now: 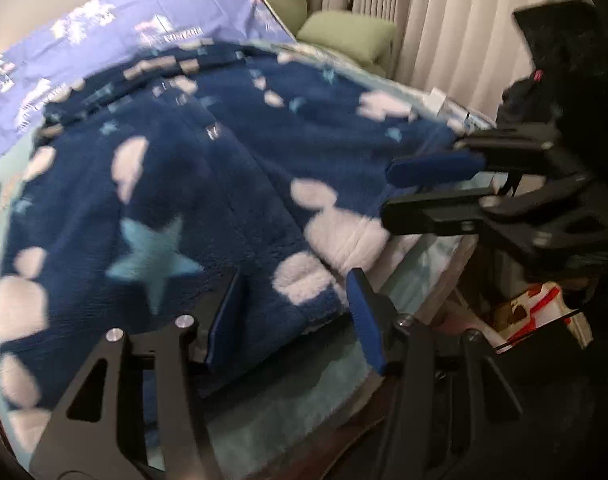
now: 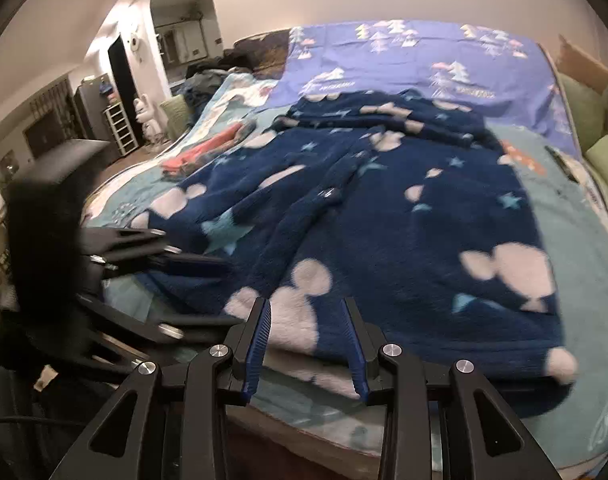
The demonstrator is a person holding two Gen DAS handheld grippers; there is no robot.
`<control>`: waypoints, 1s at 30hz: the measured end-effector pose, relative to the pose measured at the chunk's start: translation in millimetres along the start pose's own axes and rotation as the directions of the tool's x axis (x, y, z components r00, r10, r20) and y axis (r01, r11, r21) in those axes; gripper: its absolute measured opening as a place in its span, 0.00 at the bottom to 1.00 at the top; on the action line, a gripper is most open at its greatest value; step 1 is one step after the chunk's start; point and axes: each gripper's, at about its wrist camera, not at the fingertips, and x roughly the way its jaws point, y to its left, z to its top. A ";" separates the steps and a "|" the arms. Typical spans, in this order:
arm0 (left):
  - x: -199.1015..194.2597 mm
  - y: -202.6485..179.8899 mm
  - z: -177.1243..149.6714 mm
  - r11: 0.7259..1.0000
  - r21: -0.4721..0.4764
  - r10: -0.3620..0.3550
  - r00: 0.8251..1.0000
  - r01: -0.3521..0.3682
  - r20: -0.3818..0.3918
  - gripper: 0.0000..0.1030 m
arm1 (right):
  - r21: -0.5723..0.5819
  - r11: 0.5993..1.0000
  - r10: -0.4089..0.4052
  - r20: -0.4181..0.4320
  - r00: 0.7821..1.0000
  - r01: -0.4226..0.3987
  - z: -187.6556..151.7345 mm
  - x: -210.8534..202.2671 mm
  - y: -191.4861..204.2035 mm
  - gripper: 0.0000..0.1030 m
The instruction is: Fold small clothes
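Across the bed's [image 2: 576,216] near edge lies a dark blue fleece garment with white clouds and pale stars [image 2: 384,216], roughly folded yet rumpled. Left gripper [image 1: 292,312] and right gripper [image 2: 308,340] hover with released jaws, grasping nothing; tidying remains.

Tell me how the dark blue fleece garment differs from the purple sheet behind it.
The fleece garment is thick, fuzzy and dark blue with white blobs and pale stars; the purple sheet is thin, smooth and lighter, printed with small trees. The garment lies rumpled with folds at the near edge of the bed, between both grippers' fingers; the sheet lies flatter at the far end. Both rest on the same bed.
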 end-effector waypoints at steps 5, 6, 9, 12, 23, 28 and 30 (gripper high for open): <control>-12.9 26.9 1.3 0.991 -0.128 -0.037 0.999 0.041 0.031 0.19 | -0.034 0.999 0.012 -0.018 1.000 -0.013 -1.4 12.0 -4.1 0.43; -23.0 33.3 2.9 0.986 -0.155 -0.056 0.996 0.065 0.063 0.19 | -0.056 0.998 0.020 -0.021 1.000 -0.021 -3.0 12.9 0.9 0.44; -45.5 44.3 7.4 0.975 -0.190 -0.092 0.987 0.115 0.129 0.19 | -0.127 0.992 0.006 -0.025 1.000 -0.009 -3.8 24.3 15.2 0.50; -60.1 42.1 15.4 0.958 -0.196 -0.173 0.967 0.209 0.187 0.19 | -0.110 0.992 -0.073 -0.049 0.996 0.068 -1.6 44.6 14.8 0.34; -69.9 14.7 36.3 0.968 -0.089 -0.211 0.954 0.234 0.213 0.19 | -0.109 0.992 0.060 -0.054 0.997 -0.066 1.8 30.1 25.3 0.18; -49.1 8.8 29.7 0.972 -0.082 -0.210 0.968 0.222 0.134 0.20 | 0.022 0.979 0.205 -0.060 0.977 -0.204 -10.4 23.2 -1.5 0.26; -46.6 6.0 28.0 0.975 -0.070 -0.202 0.972 0.212 0.121 0.20 | 0.066 0.974 0.216 -0.020 0.976 -0.215 -12.0 6.9 -17.3 0.27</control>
